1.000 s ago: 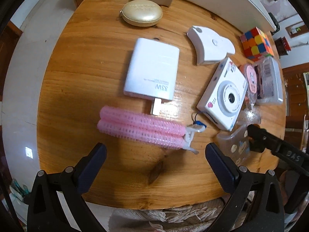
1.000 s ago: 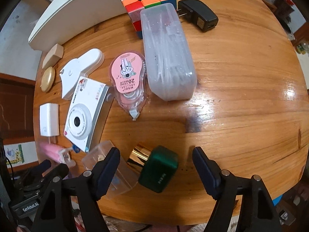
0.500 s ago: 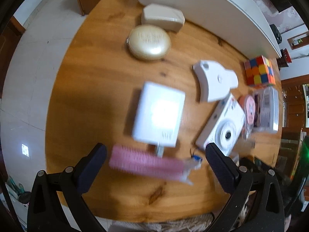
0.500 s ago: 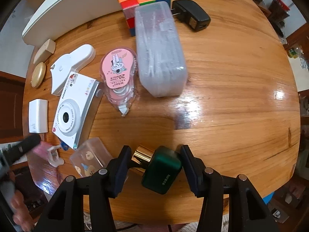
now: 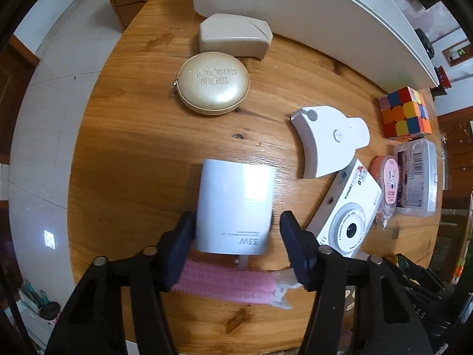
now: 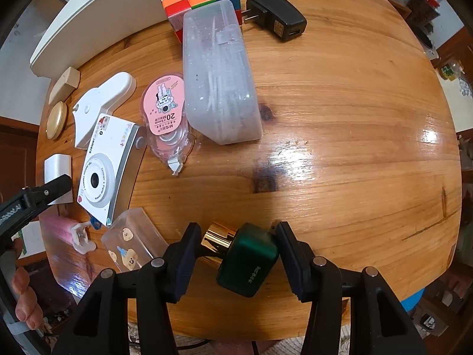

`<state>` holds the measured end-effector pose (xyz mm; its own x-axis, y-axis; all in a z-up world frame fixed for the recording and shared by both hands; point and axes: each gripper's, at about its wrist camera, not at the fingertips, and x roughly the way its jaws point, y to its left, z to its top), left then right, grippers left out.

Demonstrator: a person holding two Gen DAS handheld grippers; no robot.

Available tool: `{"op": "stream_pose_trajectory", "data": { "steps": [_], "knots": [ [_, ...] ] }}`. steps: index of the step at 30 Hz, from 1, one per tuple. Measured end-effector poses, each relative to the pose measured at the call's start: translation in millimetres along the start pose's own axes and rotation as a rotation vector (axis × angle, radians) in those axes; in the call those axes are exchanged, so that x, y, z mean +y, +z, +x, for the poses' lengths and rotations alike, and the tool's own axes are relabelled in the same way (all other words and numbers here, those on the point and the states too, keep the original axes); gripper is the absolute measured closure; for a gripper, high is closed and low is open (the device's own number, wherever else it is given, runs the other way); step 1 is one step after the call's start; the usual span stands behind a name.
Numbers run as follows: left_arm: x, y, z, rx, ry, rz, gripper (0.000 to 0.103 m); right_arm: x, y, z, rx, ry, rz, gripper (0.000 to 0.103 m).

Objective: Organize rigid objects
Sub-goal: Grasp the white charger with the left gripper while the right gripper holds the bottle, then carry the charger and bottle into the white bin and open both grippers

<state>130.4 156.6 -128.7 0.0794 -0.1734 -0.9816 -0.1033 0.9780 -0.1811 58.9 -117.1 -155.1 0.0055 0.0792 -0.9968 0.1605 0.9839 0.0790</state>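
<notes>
Nearest the camera, the right gripper [image 6: 236, 250] has its jaws clamped on the dark green square bottle with a gold cap [image 6: 245, 256], one pad on the cap side, one on the green body. The bottle sits close to the near edge of the round wooden table [image 6: 340, 148], probably pinned for a lift toward the white tray.

The left gripper [image 5: 236, 245] has just been closing. Its jaws straddle the white rectangular charger block [image 5: 236, 207], the left pad against its side, the right pad showing a sliver of gap, so not yet a firm clamp by the look of it. Just under that gripper lies the pink ribbed hair roller [image 5: 227, 281], left alone at the near edge.

Further in, the white toy camera [image 5: 346, 213] and the white fan-shaped plastic piece [image 5: 325, 142] lie beside each other. Then the round gold zip case [image 5: 214, 82], the beige oblong case [image 5: 233, 37] touching it, and the colourful puzzle cube [image 5: 405, 112]. Along the far edge runs the long white tray [image 5: 310, 9], likely the destination.
</notes>
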Motion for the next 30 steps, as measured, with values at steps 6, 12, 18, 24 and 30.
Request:
{"op": "stream_pose_trajectory", "data": {
  "steps": [6, 12, 18, 24, 30],
  "knots": [
    [10.1, -5.2, -12.8, -0.004, -0.005, -0.003, 0.050, -8.2, 1.7, -5.6, 0.004, 0.015, 0.004, 0.050],
    [-11.7, -19.4, -6.5, 0.008, -0.027, -0.001, 0.050, -14.0, 1.7, -8.8, 0.000, 0.024, 0.002, 0.050],
    [-31.6, -25.9, -8.4, 0.004, -0.033, 0.009, 0.051, -19.9, 4.9, -11.9, -0.001, 0.030, 0.001, 0.050],
    [-57.4, -23.0, -18.9, -0.015, -0.053, 0.042, 0.052, -28.1, 11.6, -19.1, -0.020, 0.036, 0.008, 0.050],
    [-81.2, -18.9, -27.0, -0.048, -0.067, 0.096, 0.053, -34.2, 21.4, -40.1, -0.081, 0.033, -0.007, 0.054]
  ]
}}
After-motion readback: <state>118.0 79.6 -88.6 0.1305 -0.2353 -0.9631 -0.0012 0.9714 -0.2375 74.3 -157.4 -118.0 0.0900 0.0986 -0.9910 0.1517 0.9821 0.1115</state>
